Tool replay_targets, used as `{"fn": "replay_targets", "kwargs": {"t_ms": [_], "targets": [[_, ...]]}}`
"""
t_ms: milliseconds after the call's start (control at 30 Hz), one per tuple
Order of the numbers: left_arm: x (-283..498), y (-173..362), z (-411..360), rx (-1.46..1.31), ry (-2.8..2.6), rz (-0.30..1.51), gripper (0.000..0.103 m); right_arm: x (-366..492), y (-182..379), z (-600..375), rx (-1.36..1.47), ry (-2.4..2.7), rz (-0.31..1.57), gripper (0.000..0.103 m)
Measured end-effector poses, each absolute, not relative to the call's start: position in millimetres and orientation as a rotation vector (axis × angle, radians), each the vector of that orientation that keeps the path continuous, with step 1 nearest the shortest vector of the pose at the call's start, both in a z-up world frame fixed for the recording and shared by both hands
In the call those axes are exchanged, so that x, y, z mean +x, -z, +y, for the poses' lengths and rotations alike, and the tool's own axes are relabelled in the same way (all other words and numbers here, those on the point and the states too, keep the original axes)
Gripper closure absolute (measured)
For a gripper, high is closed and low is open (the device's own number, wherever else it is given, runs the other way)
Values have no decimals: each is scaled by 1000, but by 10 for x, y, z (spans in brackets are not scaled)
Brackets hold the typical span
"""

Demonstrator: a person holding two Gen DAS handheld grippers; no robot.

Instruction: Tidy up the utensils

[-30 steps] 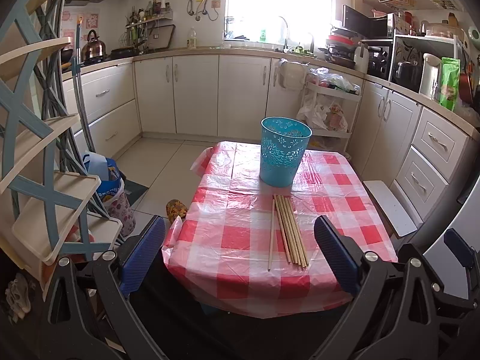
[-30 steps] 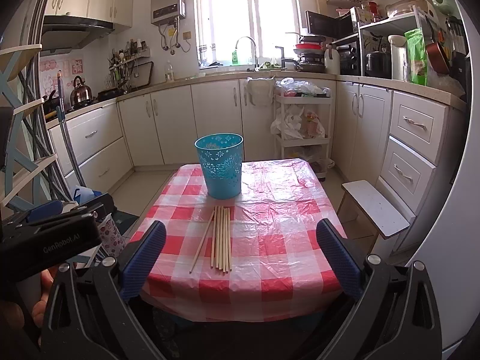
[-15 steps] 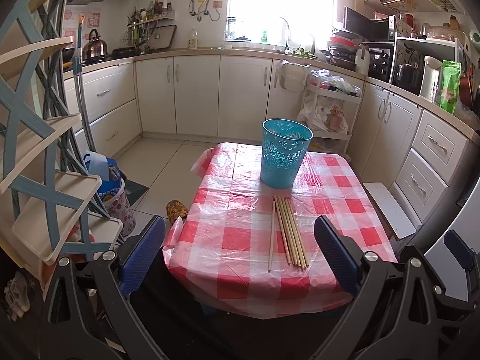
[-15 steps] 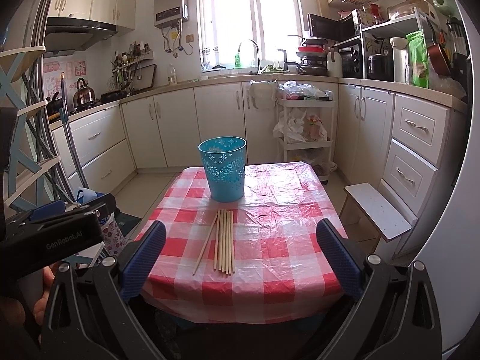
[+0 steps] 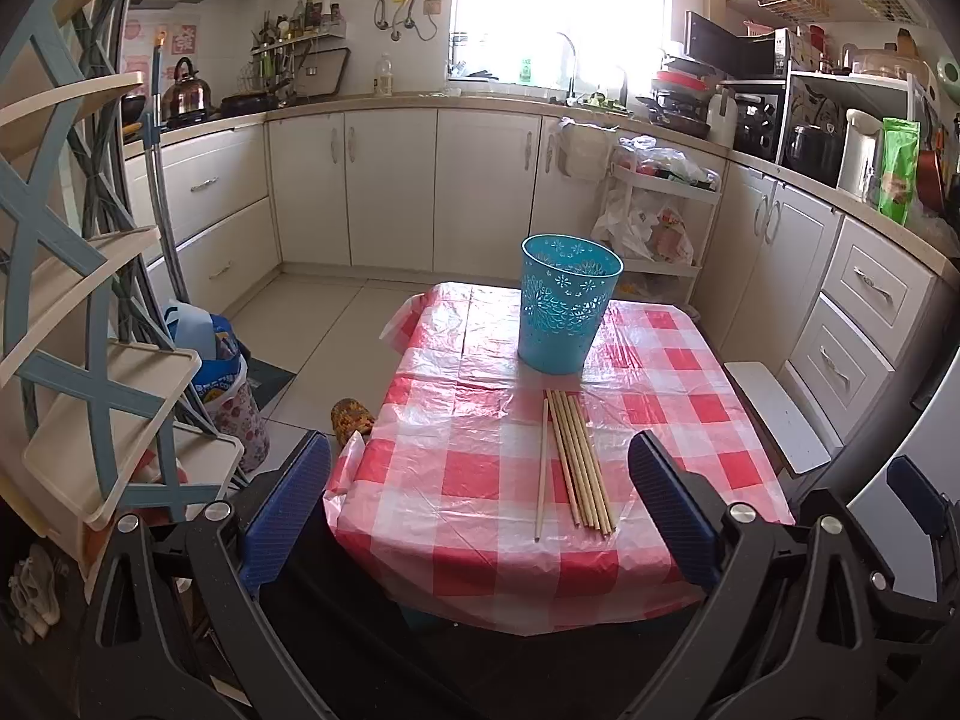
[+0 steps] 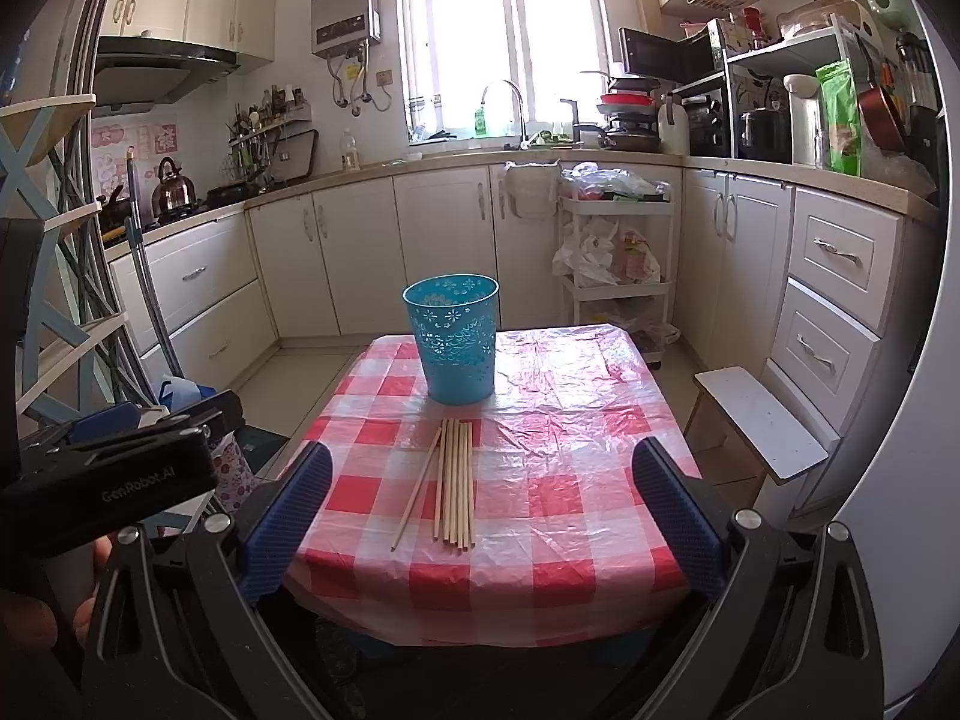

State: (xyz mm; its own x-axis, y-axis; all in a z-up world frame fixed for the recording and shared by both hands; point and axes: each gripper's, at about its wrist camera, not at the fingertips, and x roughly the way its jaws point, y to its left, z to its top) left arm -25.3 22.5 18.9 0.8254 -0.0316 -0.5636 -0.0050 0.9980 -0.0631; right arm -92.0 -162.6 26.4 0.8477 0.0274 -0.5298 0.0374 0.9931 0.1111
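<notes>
Waiting at the near edge of the table (image 5: pixel 480 570), nothing has been tidied yet — the chopsticks (image 5: pixel 576 462) lie in a loose row on the checked cloth, just in front of the blue basket (image 5: pixel 567 312), which looks empty from here. Left claw (image 5: pixel 480 504) and right claw (image 6: pixel 480 516) both gape wide, holding nothing — the sticks sit ahead of them, well apart, every one left to collect.

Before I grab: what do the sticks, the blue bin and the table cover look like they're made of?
Pale straight chopsticks: likely bamboo or wood, matte tan, unpainted. Turquoise perforated bin: looks like moulded plastic, with cut-out flower holes and a smooth rim. Red-and-white checked table cover: thin plastic sheet, glossy and crinkled, with glare.
</notes>
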Motion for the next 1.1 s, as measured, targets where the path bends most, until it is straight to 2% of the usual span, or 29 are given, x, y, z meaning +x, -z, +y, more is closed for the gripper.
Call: {"fn": "replay_targets", "kwargs": {"t_ms": [1100], "targets": [[-281, -76, 151, -58, 17, 612, 8, -920, -221, -1563, 119, -2, 566, 7]]}}
